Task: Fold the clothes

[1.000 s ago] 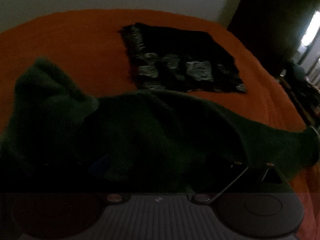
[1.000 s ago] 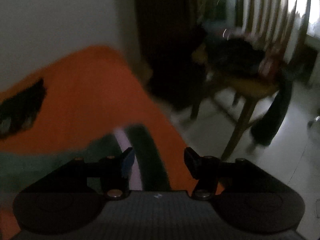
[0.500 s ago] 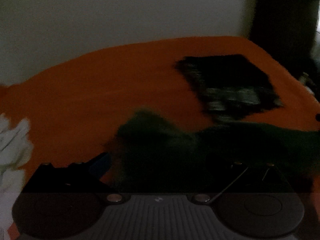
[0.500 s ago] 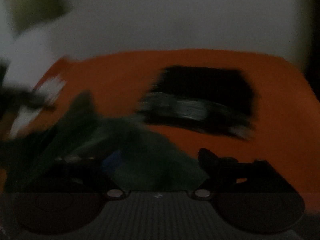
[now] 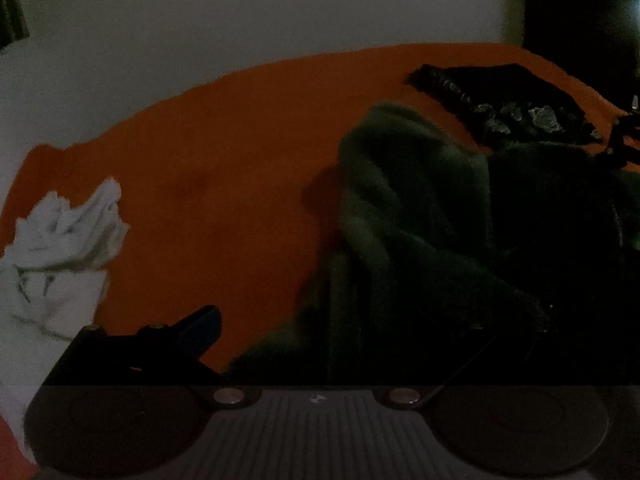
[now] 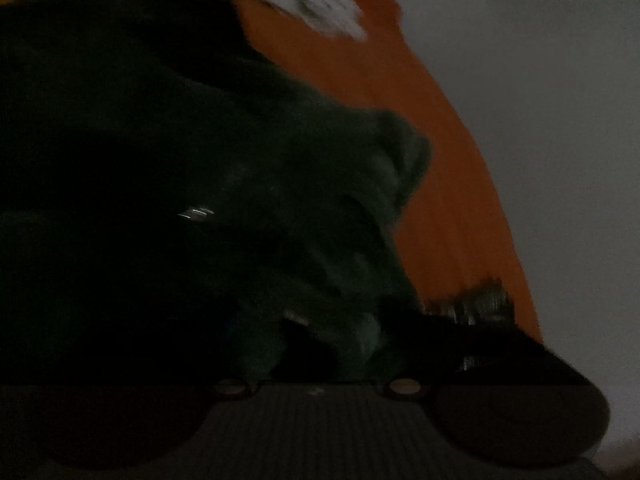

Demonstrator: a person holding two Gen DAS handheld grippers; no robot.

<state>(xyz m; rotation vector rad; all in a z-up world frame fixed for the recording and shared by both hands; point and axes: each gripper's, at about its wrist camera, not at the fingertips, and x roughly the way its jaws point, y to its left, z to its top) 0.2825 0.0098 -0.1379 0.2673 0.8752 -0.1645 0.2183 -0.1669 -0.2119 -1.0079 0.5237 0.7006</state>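
A dark green fleece garment point(image 5: 420, 208) lies crumpled on the orange bed sheet point(image 5: 240, 160). My left gripper point(image 5: 316, 316) stands wide open at the garment's near edge. Its left finger point(image 5: 196, 328) is bare over the sheet, while green cloth hides the right finger. In the dim, blurred right wrist view, the green garment point(image 6: 320, 200) fills the frame. My right gripper point(image 6: 316, 332) is closing with bunched cloth between its jaws, and its fingers are lost in the dark. A folded black patterned garment point(image 5: 508, 108) lies at the far right.
A crumpled white garment point(image 5: 60, 240) sits at the bed's left edge and shows again as a white garment point(image 6: 320, 4) at the top of the right wrist view. A pale wall point(image 5: 240, 12) runs behind the bed. Bare orange sheet lies between the white and green clothes.
My left gripper swung left, so the white garment came into view and its left finger came out from under the cloth. My right gripper swept from the chair side over the bed and rolled onto the garment.
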